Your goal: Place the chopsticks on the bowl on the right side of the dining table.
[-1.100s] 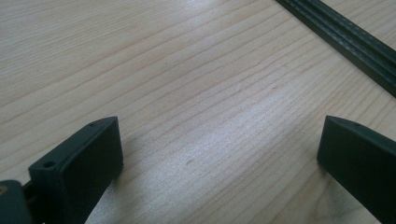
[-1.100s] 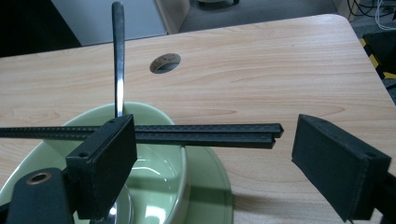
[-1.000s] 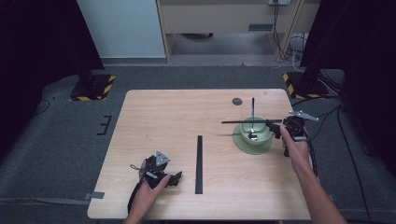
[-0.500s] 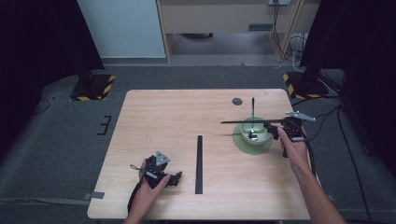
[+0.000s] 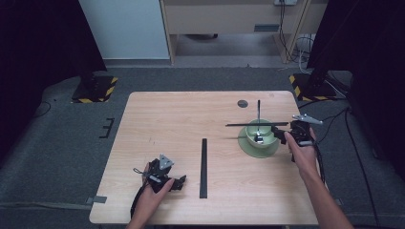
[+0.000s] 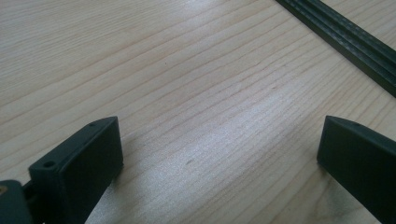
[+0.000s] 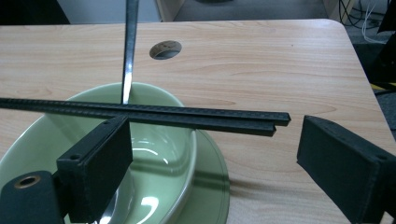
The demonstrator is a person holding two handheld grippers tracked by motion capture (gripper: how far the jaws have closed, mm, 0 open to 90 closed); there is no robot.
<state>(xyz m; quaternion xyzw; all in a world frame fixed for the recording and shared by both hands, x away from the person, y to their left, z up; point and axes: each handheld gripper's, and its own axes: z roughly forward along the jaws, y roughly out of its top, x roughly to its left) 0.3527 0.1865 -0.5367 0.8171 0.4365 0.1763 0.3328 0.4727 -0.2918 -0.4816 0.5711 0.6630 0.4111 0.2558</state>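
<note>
My right gripper [image 7: 219,154] hangs with jaws spread beside the pair of black chopsticks [image 7: 140,112] lying across the pale green ceramic bowl [image 7: 154,154] on its matching saucer. I judge grasping them is what's left. My left gripper [image 6: 219,154] rests open on the wooden table [image 5: 181,119].

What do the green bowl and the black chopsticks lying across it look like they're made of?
Green bowl: probably glazed ceramic, going by its glossy surface with bright reflections; glossy plastic is possible. It sits on a matching green plate.
Chopsticks: matte black, with fine ribbing along their length, most likely plastic or a composite.
</note>
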